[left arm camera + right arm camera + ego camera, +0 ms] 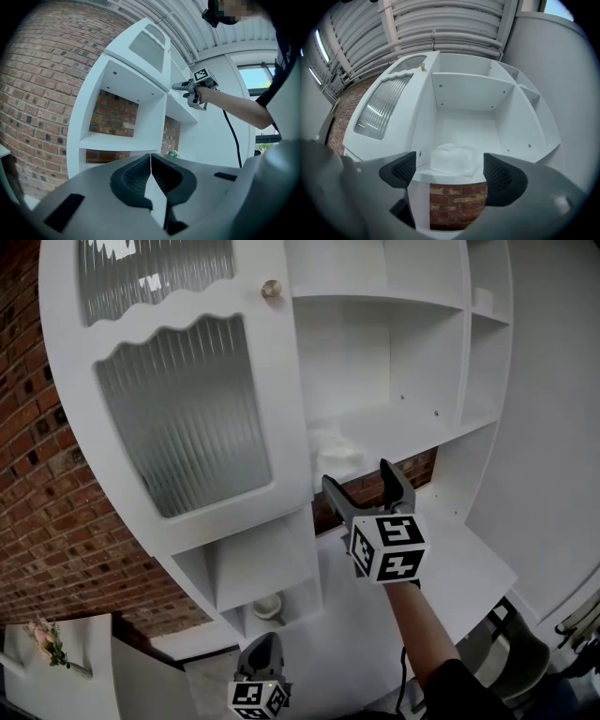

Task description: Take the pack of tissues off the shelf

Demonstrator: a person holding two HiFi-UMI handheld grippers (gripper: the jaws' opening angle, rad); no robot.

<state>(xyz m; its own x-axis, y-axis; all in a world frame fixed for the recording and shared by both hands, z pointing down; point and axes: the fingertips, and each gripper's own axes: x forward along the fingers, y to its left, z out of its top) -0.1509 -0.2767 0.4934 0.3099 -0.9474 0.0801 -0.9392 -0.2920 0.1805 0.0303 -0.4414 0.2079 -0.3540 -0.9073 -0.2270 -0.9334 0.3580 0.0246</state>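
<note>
The tissues (453,159) lie on the shelf (412,427) at its front edge, toward the left corner, just beside the ribbed-glass door (183,418). The right gripper (357,476) is raised in front of that shelf, pointing at the pack. Its jaws are spread wide, with nothing between the pads and the pack a little beyond them. The left gripper (150,161) hangs low, well apart from the shelf, with its jaws pressed together and empty.

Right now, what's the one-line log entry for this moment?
stage: before grasp | right hand-held gripper: open, empty | pack of tissues: on shelf, untouched | left hand-held gripper: shut, empty
</note>
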